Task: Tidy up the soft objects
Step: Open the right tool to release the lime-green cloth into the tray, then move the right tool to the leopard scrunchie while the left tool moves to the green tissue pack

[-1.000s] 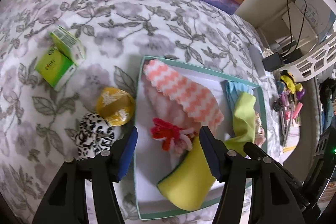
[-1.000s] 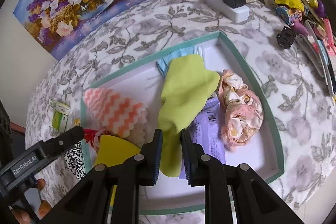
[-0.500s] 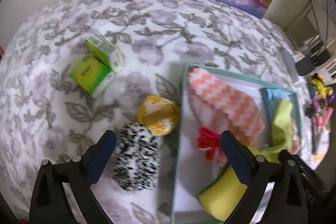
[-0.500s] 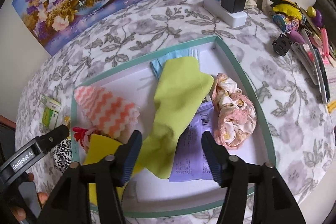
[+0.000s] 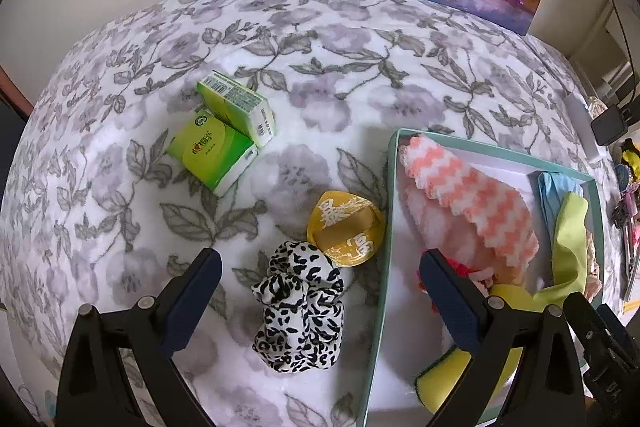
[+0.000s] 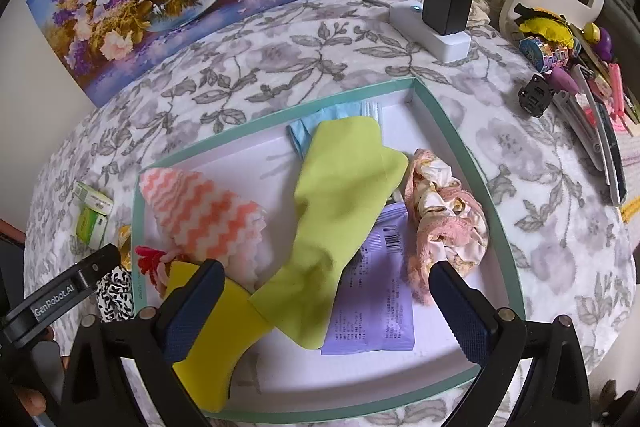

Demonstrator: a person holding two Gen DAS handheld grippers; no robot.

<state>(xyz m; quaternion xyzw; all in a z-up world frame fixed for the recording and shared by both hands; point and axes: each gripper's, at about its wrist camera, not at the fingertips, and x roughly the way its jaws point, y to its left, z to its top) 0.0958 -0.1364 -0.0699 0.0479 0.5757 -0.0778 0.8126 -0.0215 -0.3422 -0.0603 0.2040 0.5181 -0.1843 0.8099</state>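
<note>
I am holding my left gripper [image 5: 320, 289] with its jaws spread wide and gripping nothing, over the leopard-print scrunchie [image 5: 300, 311] that is lying on the floral cloth [image 5: 320, 91] just outside the teal-rimmed tray [image 5: 386, 227], with the yellow pouch [image 5: 346, 229] touching it at one o'clock. My right gripper [image 6: 326, 299] is hanging equally wide apart and empty above the lime cloth [image 6: 340, 211] inside the tray, the pink frilly scrunchie [image 6: 444, 215] at two o'clock.

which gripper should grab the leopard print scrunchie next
Left. The left gripper is open with the leopard print scrunchie lying between its fingers, outside the tray. The right gripper is open over the tray, farther away.
</note>
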